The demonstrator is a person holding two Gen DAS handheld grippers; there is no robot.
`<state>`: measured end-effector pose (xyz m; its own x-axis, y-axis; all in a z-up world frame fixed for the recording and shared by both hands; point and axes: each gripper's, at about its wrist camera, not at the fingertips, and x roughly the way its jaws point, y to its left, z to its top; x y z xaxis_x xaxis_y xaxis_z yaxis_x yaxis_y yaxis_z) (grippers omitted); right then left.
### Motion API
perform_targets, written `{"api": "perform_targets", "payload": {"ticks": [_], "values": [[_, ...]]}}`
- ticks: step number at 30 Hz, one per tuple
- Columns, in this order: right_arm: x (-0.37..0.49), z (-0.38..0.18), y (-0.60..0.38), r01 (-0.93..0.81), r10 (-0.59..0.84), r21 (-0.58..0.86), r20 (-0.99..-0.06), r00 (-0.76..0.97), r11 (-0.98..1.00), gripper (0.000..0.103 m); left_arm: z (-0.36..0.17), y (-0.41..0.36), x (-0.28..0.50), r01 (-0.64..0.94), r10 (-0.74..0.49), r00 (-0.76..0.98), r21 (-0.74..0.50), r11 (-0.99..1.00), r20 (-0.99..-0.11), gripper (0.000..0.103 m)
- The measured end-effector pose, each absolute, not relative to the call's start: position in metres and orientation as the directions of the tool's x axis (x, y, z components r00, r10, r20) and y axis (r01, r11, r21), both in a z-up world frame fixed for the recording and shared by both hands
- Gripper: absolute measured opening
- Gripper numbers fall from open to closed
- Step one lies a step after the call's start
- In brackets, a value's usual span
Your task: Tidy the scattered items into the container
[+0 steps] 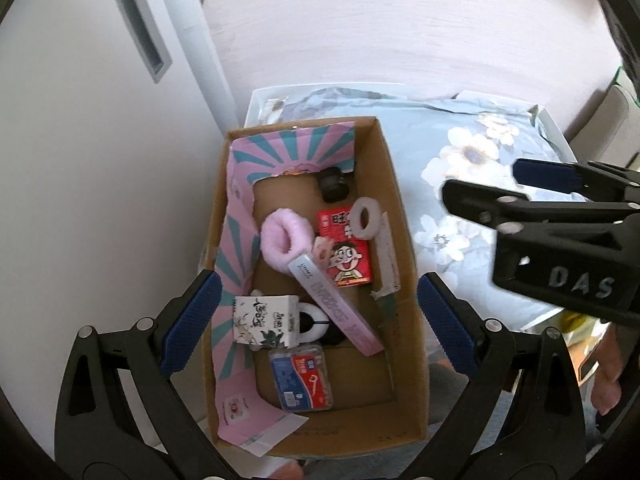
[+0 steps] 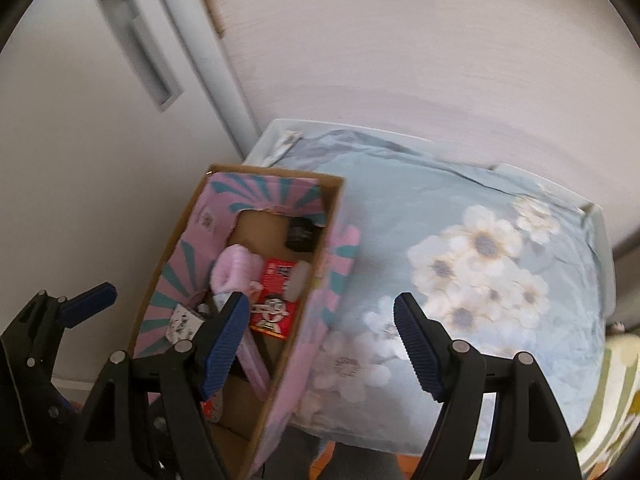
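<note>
A cardboard box (image 1: 400,216) with a pink and teal lining stands on the left of a floral cloth. It holds a pink fluffy ring (image 1: 282,236), a red snack box (image 1: 346,248), a white ring (image 1: 366,218), a long pink box (image 1: 336,304), a white patterned box (image 1: 266,320), a blue and red packet (image 1: 302,376) and a black object (image 1: 332,184). My left gripper (image 1: 316,324) hangs open above the box, empty. My right gripper (image 2: 320,344) is open and empty over the box's right wall (image 2: 316,280); it shows at the right of the left wrist view (image 1: 500,188).
The light blue floral cloth (image 2: 480,264) covers a white-framed surface (image 2: 604,248). A white cabinet door with a recessed handle (image 2: 136,52) stands at the left. A pale wall is behind. A green patterned fabric (image 2: 616,392) lies at the lower right.
</note>
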<state>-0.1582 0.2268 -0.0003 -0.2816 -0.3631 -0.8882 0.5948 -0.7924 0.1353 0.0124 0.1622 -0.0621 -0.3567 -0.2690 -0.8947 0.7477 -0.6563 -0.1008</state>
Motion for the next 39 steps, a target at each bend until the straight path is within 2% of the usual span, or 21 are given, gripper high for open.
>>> {"api": "perform_targets", "payload": {"ticks": [12, 20, 27, 39], "values": [[-0.168, 0.029, 0.288, 0.436, -0.281, 0.112, -0.896, -0.345, -0.893, 0.071, -0.032, 0.164, -0.013, 0.702, -0.2, -0.403, -0.162, -0.693, -0.893, 0.098], [-0.171, 0.034, 0.323, 0.352, -0.233, 0.097, -0.9, -0.369, -0.931, 0.071, -0.018, 0.172, -0.034, 0.668, -0.182, -0.406, -0.155, -0.728, -0.896, 0.099], [-0.167, 0.037, 0.341, 0.33, -0.205, 0.07, -0.896, -0.394, -0.941, 0.071, -0.017, 0.173, -0.042, 0.665, -0.157, -0.407, -0.174, -0.726, -0.9, 0.099], [-0.167, 0.035, 0.35, 0.313, -0.206, 0.079, -0.893, -0.399, -0.946, 0.071, -0.014, 0.178, -0.046, 0.674, -0.186, -0.392, -0.144, -0.725, -0.901, 0.099]]}}
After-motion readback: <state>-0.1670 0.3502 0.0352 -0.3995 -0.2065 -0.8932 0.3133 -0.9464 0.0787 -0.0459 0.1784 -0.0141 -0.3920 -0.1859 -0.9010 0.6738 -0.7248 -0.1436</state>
